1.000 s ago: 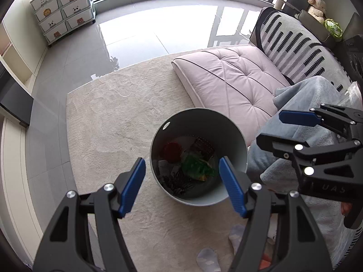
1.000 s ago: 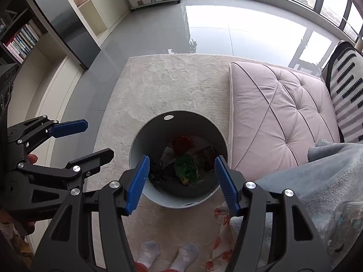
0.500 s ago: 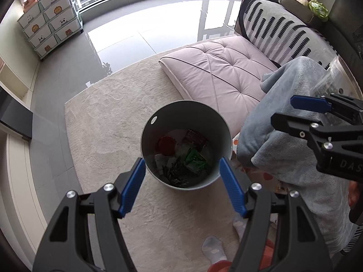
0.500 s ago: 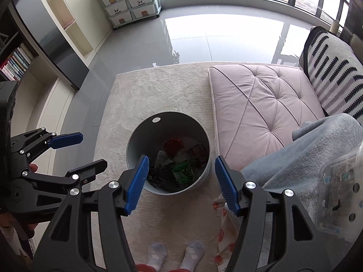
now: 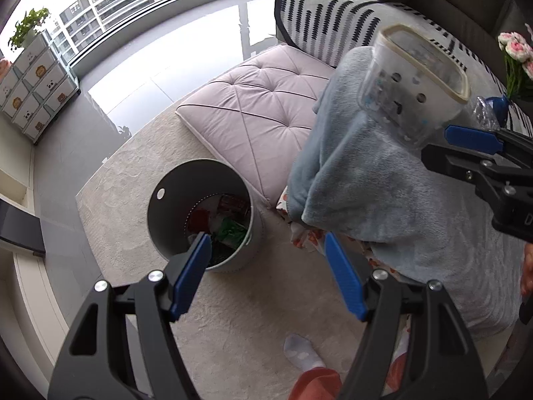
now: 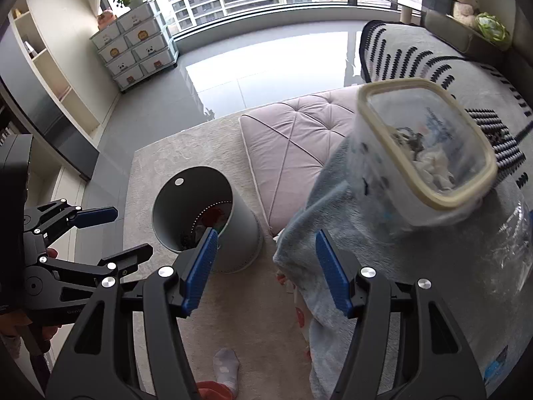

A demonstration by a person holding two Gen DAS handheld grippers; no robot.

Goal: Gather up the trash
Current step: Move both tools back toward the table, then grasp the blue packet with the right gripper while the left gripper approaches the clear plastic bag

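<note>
A grey round bin [image 5: 173, 200] stands on the beige rug and holds several pieces of trash, one red and one green. It also shows in the right wrist view [image 6: 240, 233]. A clear plastic box with a cream rim [image 6: 429, 153] holding crumpled scraps sits on a blue-grey blanket [image 6: 349, 220]; it also shows in the left wrist view [image 5: 413, 80]. My left gripper [image 5: 266, 273] is open and empty, above the rug beside the bin. My right gripper [image 6: 263, 266] is open and empty, between bin and blanket.
A pink tufted cushion [image 5: 253, 116] lies behind the bin. A striped cover [image 6: 433, 56] drapes the couch. A crumpled clear plastic bag [image 6: 513, 243] lies right of the box. A drawer unit [image 6: 136, 50] stands by the window. My socked foot [image 5: 299, 350] is on the rug.
Both grippers have swung up and to the right, away from over the bin. The blanket and the clear box have come into view. Both stay open.
</note>
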